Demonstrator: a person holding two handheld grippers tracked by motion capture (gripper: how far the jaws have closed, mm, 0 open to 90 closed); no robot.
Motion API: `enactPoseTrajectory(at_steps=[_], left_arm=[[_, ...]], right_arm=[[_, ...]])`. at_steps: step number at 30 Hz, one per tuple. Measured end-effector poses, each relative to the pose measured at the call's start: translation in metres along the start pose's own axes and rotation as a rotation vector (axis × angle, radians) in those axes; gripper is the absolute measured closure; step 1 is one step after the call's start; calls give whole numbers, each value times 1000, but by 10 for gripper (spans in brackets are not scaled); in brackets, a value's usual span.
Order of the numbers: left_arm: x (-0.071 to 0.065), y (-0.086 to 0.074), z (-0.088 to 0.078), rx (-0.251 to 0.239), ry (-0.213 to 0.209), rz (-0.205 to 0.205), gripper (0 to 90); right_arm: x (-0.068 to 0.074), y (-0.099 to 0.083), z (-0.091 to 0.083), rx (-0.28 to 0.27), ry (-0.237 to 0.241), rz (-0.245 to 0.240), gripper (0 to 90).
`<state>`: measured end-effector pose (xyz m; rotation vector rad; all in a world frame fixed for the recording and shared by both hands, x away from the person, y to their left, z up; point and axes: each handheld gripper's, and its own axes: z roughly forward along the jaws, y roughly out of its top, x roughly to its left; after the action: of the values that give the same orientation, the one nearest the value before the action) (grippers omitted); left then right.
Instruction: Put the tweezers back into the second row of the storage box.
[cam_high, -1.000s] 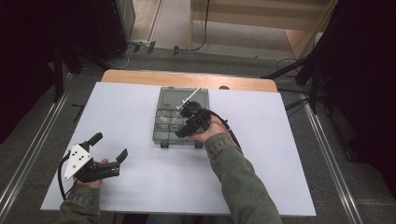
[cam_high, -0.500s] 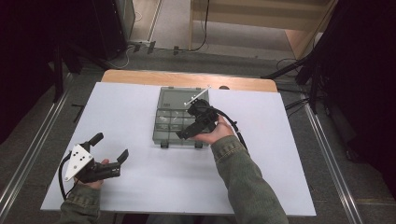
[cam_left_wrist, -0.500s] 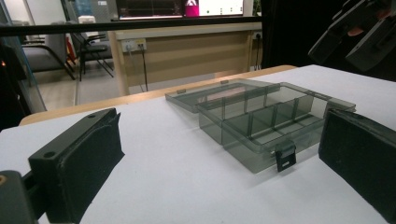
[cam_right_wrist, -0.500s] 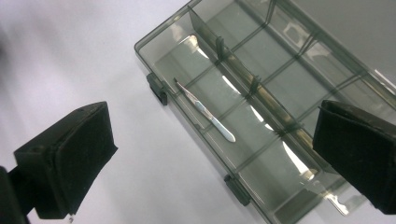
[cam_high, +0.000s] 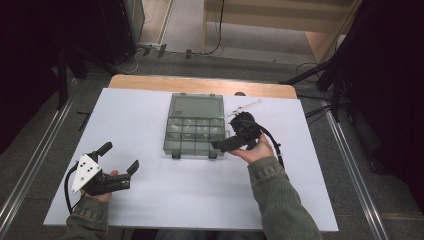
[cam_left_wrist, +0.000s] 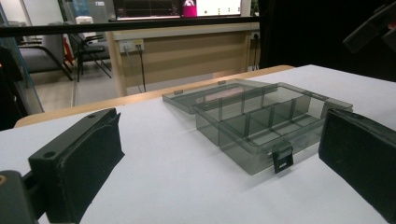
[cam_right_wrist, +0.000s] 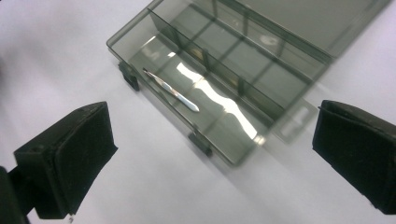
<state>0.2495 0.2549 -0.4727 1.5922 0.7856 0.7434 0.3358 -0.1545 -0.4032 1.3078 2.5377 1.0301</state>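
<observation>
- Up close, the right gripper (cam_high: 220, 146) hangs just off the near right corner of the organiser box (cam_high: 195, 125), jaws spread wide with nothing between them; in its own view the two black pads (cam_right_wrist: 70, 163) frame the box from above.
- The right hand (cam_high: 255, 150) cradles that gripper from beneath, palm up, with a green sleeve (cam_high: 280, 200) running back toward the bottom edge and a black cable looping beside the wrist.
- Inside the box, a slim shiny metal tool (cam_right_wrist: 170, 89) lies slantwise in the long front compartment, close to the near wall between the two dark latches.
- The box itself is smoky transparent plastic, divided into small compartments, its lid (cam_high: 196, 106) folded flat open on the far side.
- A white syringe-like item (cam_high: 245, 107) lies on the worktop just beyond the right gripper, beside the box's far right corner.
- The left gripper (cam_high: 119, 160) sits low at the near left of the worktop, well apart from the box, jaws also open and empty; its grey three-cornered plate (cam_high: 85, 172) faces up.
- From the left gripper view the box (cam_left_wrist: 266, 123) stands ahead, between the two pads.
- The white worktop (cam_high: 150, 200) carries everything, with a wooden edge along the far side.
</observation>
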Motion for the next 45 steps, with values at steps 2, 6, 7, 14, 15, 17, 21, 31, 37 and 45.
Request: enactPoseTrajectory(at_steps=[2, 6, 7, 14, 15, 17, 21, 31, 37, 45], left_arm=[[0, 0, 1, -2, 1, -3, 0], [0, 0, 3, -1, -2, -3, 0], [-1, 0, 3, 0, -3, -1, 0], [-1, 0, 3, -1, 0, -2, 0], [-1, 0, 3, 1, 1, -1, 0], [-1, 0, 3, 3, 0, -1, 0], [-3, 0, 3, 3, -3, 0, 0], [-4, -1, 4, 6, -10, 5, 0], [-5, -1, 4, 7, -13, 3, 0], [-6, 0, 5, 4, -17, 3, 0]], right_arm=[[-3, -13, -8, -20, -17, 10, 0], [-8, -32, -19, -50, -34, 15, 0], [-10, -37, -22, -62, -31, 19, 0], [-20, -65, -44, -130, -35, 40, 0], [-21, -72, -49, -162, -45, 40, 0], [-21, -80, -55, -191, -46, 50, 0], [-23, -96, -63, -226, -56, 73, 0], [-33, -128, -71, -287, -58, 147, 0], [-32, -147, -67, -289, -91, 140, 0], [-34, -182, -44, -262, -135, 172, 0]])
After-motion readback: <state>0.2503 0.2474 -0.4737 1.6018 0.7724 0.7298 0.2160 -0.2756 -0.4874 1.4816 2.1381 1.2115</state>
